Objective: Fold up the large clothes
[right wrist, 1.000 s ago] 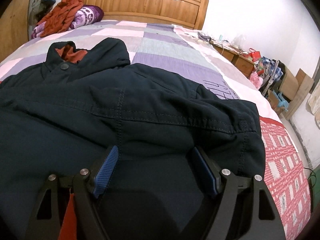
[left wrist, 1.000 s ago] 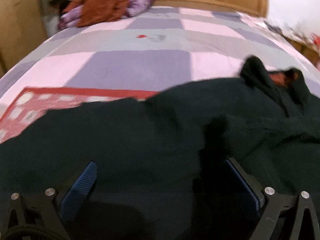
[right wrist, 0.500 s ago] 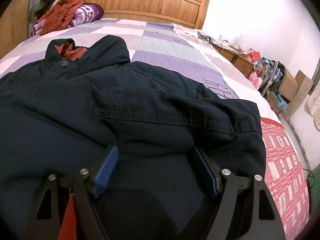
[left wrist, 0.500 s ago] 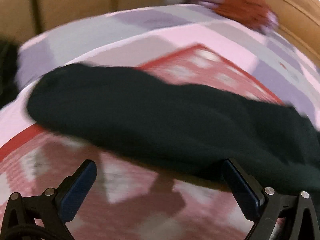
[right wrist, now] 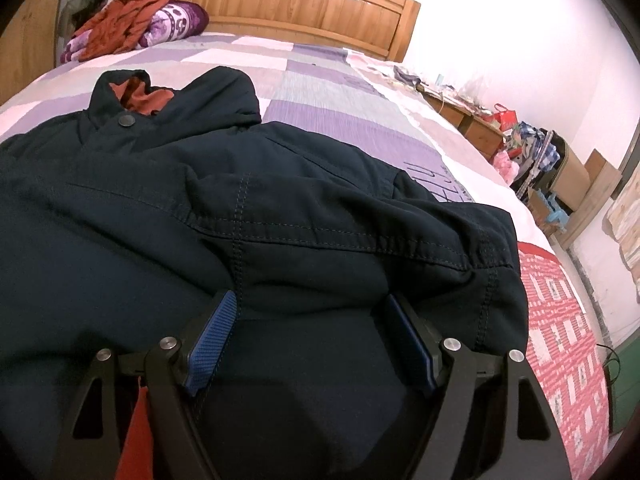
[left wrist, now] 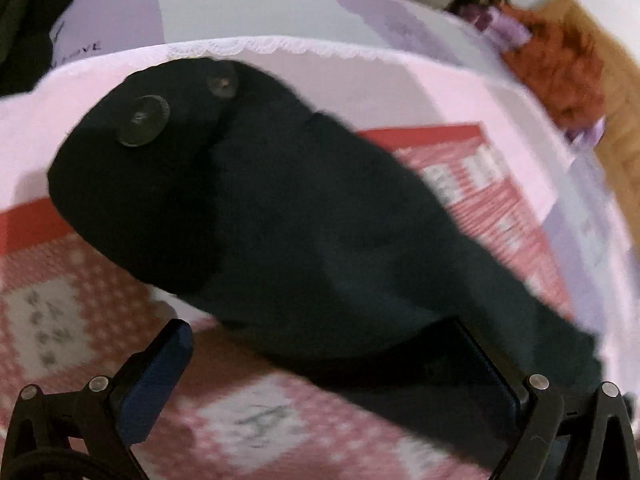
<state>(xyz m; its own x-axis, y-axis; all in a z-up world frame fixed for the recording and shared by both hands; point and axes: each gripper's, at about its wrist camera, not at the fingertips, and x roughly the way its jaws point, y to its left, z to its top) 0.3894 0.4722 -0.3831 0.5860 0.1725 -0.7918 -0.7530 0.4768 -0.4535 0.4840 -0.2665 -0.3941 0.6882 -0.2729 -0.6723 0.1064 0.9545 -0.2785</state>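
A dark navy jacket (right wrist: 240, 216) with an orange lining lies spread on the bed, collar toward the headboard. My right gripper (right wrist: 312, 320) is open, its blue pads on either side of a bulge of jacket fabric near the right shoulder seam. In the left wrist view one sleeve (left wrist: 280, 232) lies across the red patterned patch of the quilt, its cuff with two dark buttons (left wrist: 142, 120) at the far end. My left gripper (left wrist: 332, 356) is open, low over the quilt, with the sleeve between and just ahead of its fingers.
The patchwork quilt (right wrist: 320, 92) in purple, pink and grey covers the bed. A wooden headboard (right wrist: 288, 8) stands at the far end. A heap of orange and purple bedding (right wrist: 136, 20) lies by it. A cluttered nightstand and boxes (right wrist: 520, 136) stand beyond the bed's right edge.
My left gripper has swung left from the jacket's body to its sleeve and moved closer, bringing the cuff into view. My right gripper has barely moved.
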